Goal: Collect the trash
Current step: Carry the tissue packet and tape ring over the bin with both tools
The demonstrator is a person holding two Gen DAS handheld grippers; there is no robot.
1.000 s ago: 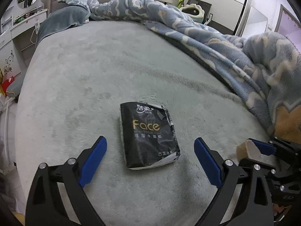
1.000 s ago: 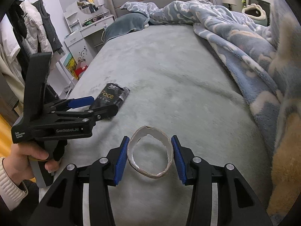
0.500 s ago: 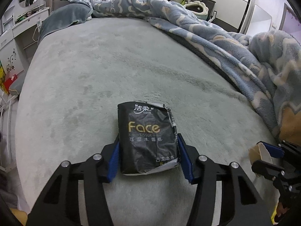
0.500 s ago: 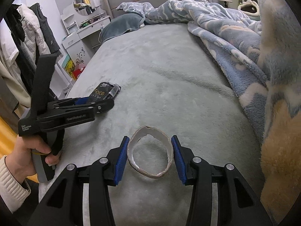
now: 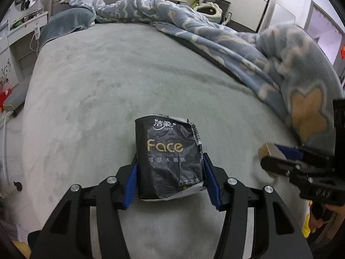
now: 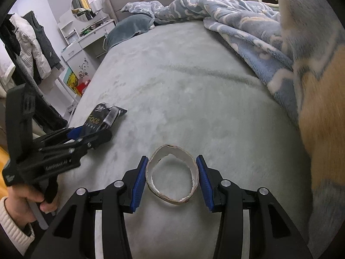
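- Two grippers are in my view, and each one is grasping a piece of trash.
- My left gripper clamps the black tissue pack between its blue pads, at the pack's near end.
- My right gripper squeezes the cardboard ring from both sides.
- Both pieces are above the grey bed, and the blue blanket lies to the right.

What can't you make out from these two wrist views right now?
- Left wrist view: lower edge of the black tissue pack is hidden between the left tongs.
- Left wrist view: cardboard ring is blurred, mostly behind the right tongs.
- Neither view shows any trash bin.
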